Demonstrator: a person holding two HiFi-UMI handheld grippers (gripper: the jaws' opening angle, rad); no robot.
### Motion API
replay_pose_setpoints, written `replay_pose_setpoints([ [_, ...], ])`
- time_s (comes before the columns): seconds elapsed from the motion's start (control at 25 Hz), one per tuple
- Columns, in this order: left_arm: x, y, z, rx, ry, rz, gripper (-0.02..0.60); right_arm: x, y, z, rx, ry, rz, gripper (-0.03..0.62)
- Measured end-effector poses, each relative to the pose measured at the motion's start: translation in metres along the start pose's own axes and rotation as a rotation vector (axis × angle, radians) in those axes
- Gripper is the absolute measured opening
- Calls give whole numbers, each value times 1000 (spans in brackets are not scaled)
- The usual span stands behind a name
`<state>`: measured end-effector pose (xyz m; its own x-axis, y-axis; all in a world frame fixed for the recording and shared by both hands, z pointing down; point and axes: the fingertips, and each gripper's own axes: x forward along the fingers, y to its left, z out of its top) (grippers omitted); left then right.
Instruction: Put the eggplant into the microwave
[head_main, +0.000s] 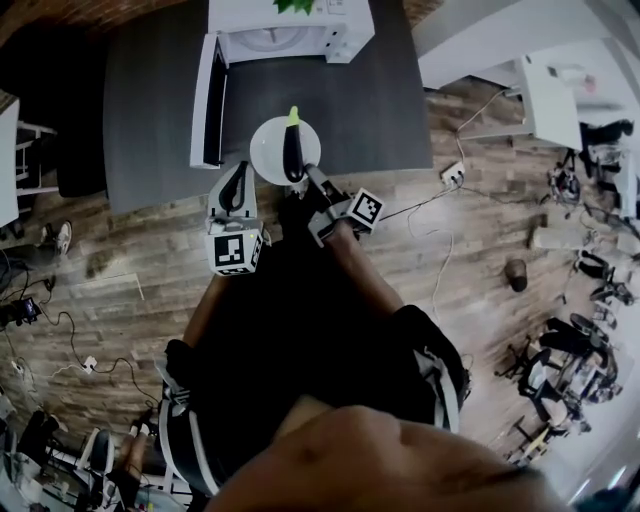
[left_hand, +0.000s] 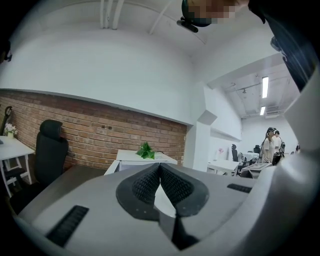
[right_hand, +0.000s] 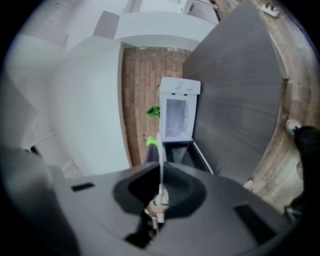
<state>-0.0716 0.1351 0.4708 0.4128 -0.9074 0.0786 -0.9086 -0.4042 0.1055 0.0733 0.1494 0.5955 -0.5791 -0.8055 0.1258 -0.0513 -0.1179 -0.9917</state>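
Right claw (right_hand: 160, 170) tight on the plate (head_main: 266, 150) rim, eggplant (head_main: 292, 155) atop — left claw (left_hand: 160, 167) clenched, empty

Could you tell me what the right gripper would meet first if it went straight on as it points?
Shut on the plate, the right gripper would probably reach the open microwave first, though depth is unclear.

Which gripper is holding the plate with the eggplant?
The right gripper: its jaws clamp the white plate's rim, eggplant on top. The left gripper is shut on nothing.
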Motion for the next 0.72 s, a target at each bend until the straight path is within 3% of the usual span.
replay_pose_setpoints([
  [0.72, 118, -10, -6, -17, 39, 136, 37, 71, -17, 110, -30, 169, -29, 41],
])
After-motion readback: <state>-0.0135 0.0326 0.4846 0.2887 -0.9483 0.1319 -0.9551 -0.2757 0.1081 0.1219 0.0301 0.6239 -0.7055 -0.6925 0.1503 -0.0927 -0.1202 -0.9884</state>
